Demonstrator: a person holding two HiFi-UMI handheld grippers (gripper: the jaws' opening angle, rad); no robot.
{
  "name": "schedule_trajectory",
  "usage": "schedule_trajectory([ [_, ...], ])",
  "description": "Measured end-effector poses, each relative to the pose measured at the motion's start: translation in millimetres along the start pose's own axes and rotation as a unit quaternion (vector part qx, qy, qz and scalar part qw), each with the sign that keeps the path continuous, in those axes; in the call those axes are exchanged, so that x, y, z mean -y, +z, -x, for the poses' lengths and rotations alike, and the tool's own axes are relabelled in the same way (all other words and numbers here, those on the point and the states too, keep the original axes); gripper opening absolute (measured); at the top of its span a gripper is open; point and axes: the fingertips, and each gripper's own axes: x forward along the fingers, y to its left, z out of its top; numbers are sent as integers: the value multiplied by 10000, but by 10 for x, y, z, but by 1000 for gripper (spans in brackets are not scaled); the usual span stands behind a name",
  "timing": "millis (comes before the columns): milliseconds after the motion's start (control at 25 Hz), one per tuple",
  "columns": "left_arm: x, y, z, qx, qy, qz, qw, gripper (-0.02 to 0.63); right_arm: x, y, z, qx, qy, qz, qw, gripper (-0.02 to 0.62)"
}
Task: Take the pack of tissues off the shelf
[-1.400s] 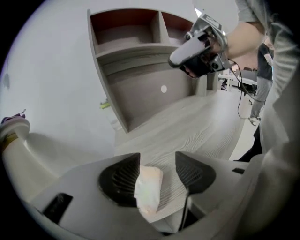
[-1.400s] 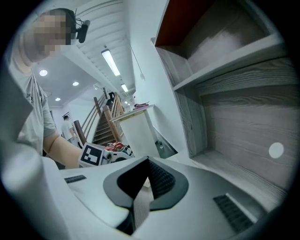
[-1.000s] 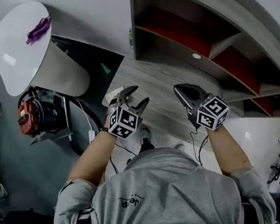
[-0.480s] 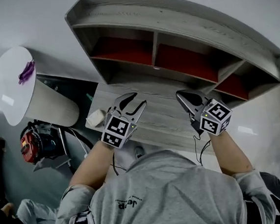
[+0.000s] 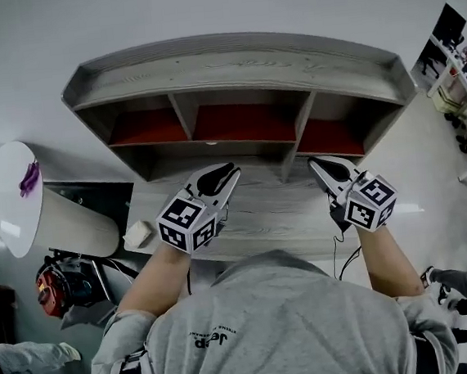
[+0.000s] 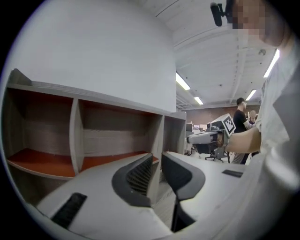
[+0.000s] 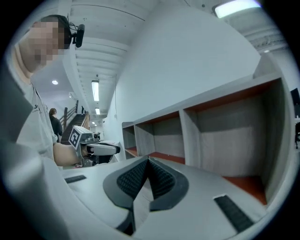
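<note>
A grey wooden shelf unit stands on the desk; its three red-floored compartments show nothing inside. A small pale pack, perhaps the tissues, lies on the desk's left edge, left of my left gripper. That gripper hovers over the desk before the middle compartment, its jaws closing to a narrow gap with nothing between them. My right gripper hovers before the right compartment, shut and empty. Both gripper views look into bare compartments.
A white round-topped stand with a purple thing on it sits left of the desk. A red machine is on the floor below it. A person's arm shows at the lower right.
The head view has swung so the whole shelf unit now shows. The left jaws have narrowed from wide open. Both grippers stay over the desk in front of the shelf.
</note>
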Motion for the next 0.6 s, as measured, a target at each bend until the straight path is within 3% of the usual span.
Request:
schedule_trajectory([
  [200, 361, 225, -242, 449, -391, 239, 9979, 14, 247, 13, 528, 137, -335, -167, 9992, 20],
  [360, 547, 312, -350, 658, -583, 443, 9951, 11, 355, -29, 806, 152, -459, -227, 9986, 20],
  [600, 735, 240, -409, 653, -797, 586, 9929, 11, 449, -76, 932, 279, -542, -441, 9972, 20],
])
